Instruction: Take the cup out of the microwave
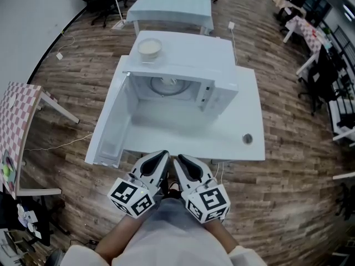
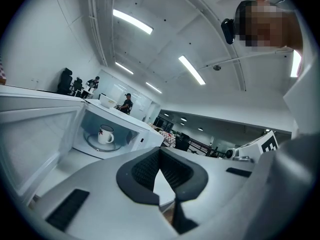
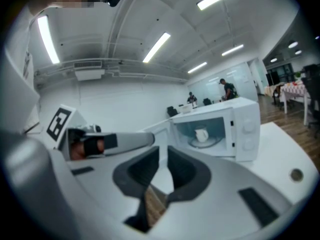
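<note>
Microwave door open, so cup sits reachable, well ahead; left gripper fingers together, right gripper fingers slightly apart, empty.

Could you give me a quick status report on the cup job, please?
Left gripper shut, empty; right gripper slightly open, empty. Cup upright inside microwave, untouched. Door wide open, nothing in the way.
</note>
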